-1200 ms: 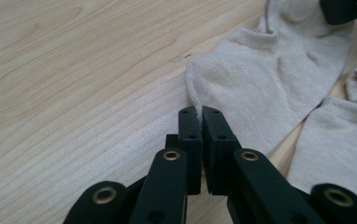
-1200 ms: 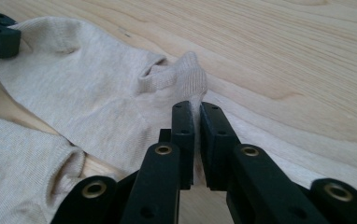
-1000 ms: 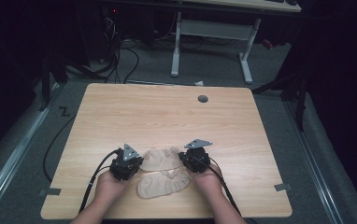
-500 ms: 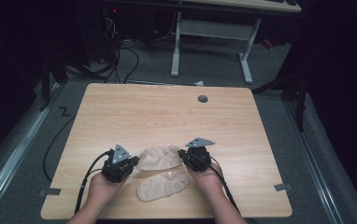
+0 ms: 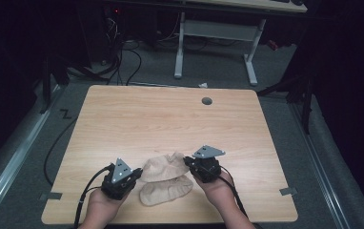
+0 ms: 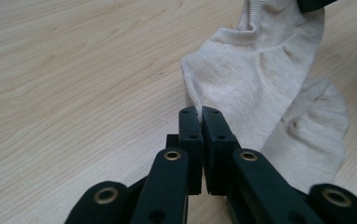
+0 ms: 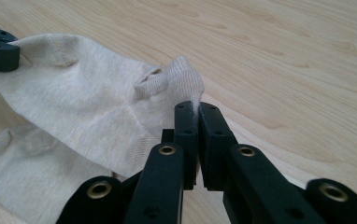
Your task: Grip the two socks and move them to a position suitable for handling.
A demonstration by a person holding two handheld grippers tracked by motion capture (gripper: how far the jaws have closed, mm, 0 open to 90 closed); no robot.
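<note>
Centrally, near the front edge of the table [image 5: 170,114], a beige sock [image 5: 163,167] is stretched between the two grippers and lifted partly off the wood, with a second beige sock [image 5: 166,192] lying flat just beneath and in front of it. On the left, the left gripper [image 5: 133,177] has its jaws pressed together on one end of the upper sock; the left gripper view shows the fabric [image 6: 256,79] pinched at the tips of the closed jaws and running up and away to the other gripper. On the right, the right gripper [image 5: 188,163] is likewise clamped on the opposite end, where the right gripper view shows a small fold of the sock [image 7: 97,107] caught between its closed jaws, the cloth spreading leftward toward the far gripper. A hand [image 5: 103,207] holds the left tool and another hand [image 5: 218,188] holds the right, both entering from the near edge. Farther off, a round hole [image 5: 207,101] marks the far right part of the tabletop, and cables [image 5: 123,52] lie on the grey floor beyond the table.
</note>
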